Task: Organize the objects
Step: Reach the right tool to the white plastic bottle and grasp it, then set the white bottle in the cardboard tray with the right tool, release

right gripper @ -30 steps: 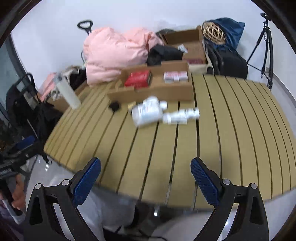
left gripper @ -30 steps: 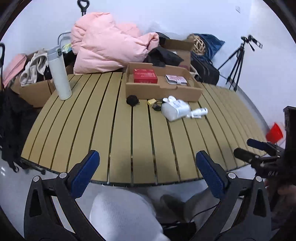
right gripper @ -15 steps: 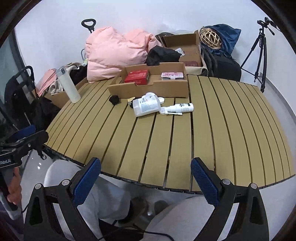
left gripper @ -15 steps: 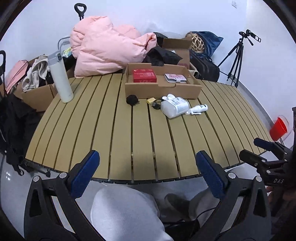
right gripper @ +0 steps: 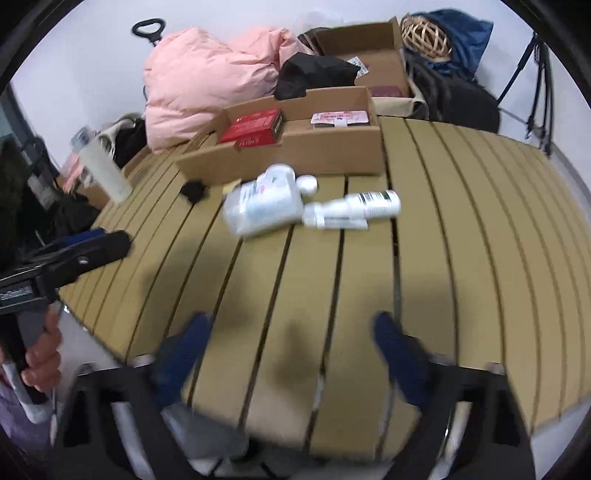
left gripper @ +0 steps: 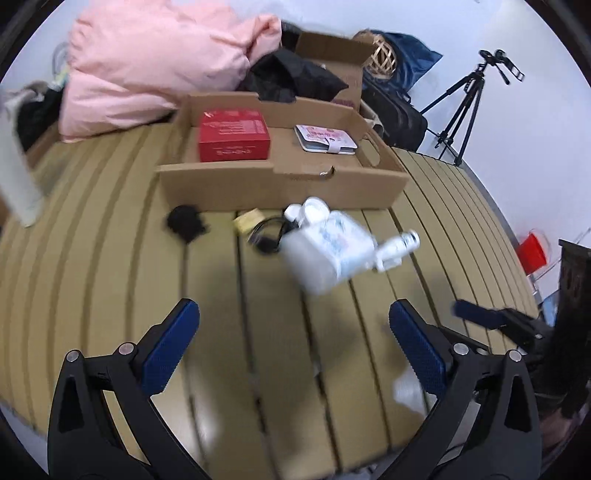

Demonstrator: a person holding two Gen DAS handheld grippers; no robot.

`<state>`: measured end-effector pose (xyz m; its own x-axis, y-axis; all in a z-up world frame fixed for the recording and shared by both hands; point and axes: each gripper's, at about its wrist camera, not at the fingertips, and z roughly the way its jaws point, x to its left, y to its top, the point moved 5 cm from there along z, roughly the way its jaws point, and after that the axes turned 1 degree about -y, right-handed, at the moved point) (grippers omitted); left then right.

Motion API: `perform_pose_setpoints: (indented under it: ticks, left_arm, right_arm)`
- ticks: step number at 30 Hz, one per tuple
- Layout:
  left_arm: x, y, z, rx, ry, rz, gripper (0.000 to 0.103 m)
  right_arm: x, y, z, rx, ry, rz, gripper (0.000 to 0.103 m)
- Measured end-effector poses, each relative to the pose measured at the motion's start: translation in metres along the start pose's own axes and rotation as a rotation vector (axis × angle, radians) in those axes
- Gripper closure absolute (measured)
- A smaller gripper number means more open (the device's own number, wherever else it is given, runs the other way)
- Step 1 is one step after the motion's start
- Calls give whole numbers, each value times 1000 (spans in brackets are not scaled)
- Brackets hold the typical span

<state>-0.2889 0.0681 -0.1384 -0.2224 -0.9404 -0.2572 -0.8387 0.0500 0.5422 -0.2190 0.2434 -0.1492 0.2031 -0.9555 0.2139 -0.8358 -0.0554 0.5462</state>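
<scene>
A flat cardboard tray [left gripper: 280,188] [right gripper: 295,162] sits on the slatted table [left gripper: 122,280] and holds a red box [left gripper: 232,136] [right gripper: 255,125] and a pink-patterned wallet [left gripper: 325,138] [right gripper: 340,118]. In front of it lie a white jug-like bottle [left gripper: 325,251] [right gripper: 262,203], a white spray bottle [left gripper: 397,245] [right gripper: 354,210], a small black object [left gripper: 184,221] [right gripper: 194,190], a yellow piece [left gripper: 247,221] and a black cable [left gripper: 269,236]. My left gripper [left gripper: 293,347] is open and empty over the near table. My right gripper [right gripper: 291,350] is open and empty, also short of the bottles.
A white thermos [right gripper: 101,168] stands at the table's left. Behind the table are a pink jacket [left gripper: 159,62], black clothing [left gripper: 291,77], an open carton [right gripper: 369,55], a wicker ball [right gripper: 424,33], bags and a tripod [left gripper: 465,99]. A red cup [left gripper: 532,251] is off to the right.
Both grippers have moved forward over the table toward the bottles and the tray. Both views are now motion-blurred. The objects have not moved.
</scene>
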Motion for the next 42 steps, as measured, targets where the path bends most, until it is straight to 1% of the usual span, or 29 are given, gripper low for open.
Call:
perform_pose_setpoints:
  ticks: [1,2,3,5,6,7,9,10,11,12,14,15,17,20,22,24,25,26,28,29,30,31,32,34,35,36,38,40,42]
  left_arm:
    - [1,6,11,12,-4,-3,4]
    - [1,10,23,22,0,-6,11]
    - [2,14,34,35,10,-2,14]
    - [4,17,54,64,23,-3,35]
    - [6,16,62,79,8,-17,39]
    - [8,15,65,83,-9,-34,47]
    - [12,14,65,69,-51,-61,49]
    - [12,13,64,69,-73,-65,57]
    - [10,10,62,71,-97,-65,71]
    - [8,8,60,83,-123,-64,74]
    - [6,3,52,75,-115,-63,75]
    - [6,-1,47,78,-120,-65,75]
    - [4,-13,38,115,-126,-54,75]
    - [1,-26,36,156,-87,-34,75]
    - [0,-27,35,142,-75,-27,74]
    - [1,-28,34,141,-66,-33,68]
    - [3,-30,34,143,-63,-40,61]
    - [5,-31,36,146,-63,-45,52]
    - [8,-32,39,143,-84,-60,50]
    - [9,-33,40,148,-103,-69,51]
    - [10,-33,41,152,-126,-85,55]
    - [10,-32,41,157,-164,-101,65]
    - [8,-31,41,155,-169,-101,74]
    - [6,-29,35,123,-133,-78,80]
    - [5,-28,33,114,-121,-72,81]
    - [4,-27,28,103,-113,-68,81]
    - [4,-20,19,79,-117,-63,83]
    - [4,-6,6,55,-138,-64,84]
    - [6,16,-3,37,-164,-65,84]
  right_arm:
    - [-3,10,9,-1,2,8,37]
    - [-5,21,20,-8,15,16,44]
    - [-6,33,30,-19,42,28,49]
    - [-10,53,51,-34,102,72,53]
    - [-10,62,62,-40,119,83,59]
    - [-10,69,71,-41,125,96,61]
    - [-6,75,87,-30,157,107,68]
    - [-4,76,93,-25,165,108,69]
    - [-4,76,97,-25,166,107,69]
    - [-3,75,98,-26,194,112,71]
    - [-1,69,99,-1,218,113,76]
    - [2,62,98,16,217,107,76]
    - [9,47,88,29,219,80,76]
    - [23,21,71,58,212,19,76]
    - [26,10,67,45,235,15,76]
    - [23,10,67,26,250,33,74]
    - [21,11,68,22,253,42,73]
    - [20,12,69,20,248,50,68]
    - [17,13,71,19,231,59,54]
    - [14,13,74,22,218,69,44]
    - [13,13,76,22,223,82,43]
    - [12,13,77,18,241,96,43]
    - [10,12,80,17,268,120,43]
    - [11,12,82,29,308,138,45]
    - [13,12,82,31,324,138,51]
    - [16,14,80,26,311,125,57]
    - [19,16,76,26,296,103,63]
    - [20,23,69,31,312,110,66]
    - [22,37,59,8,318,105,67]
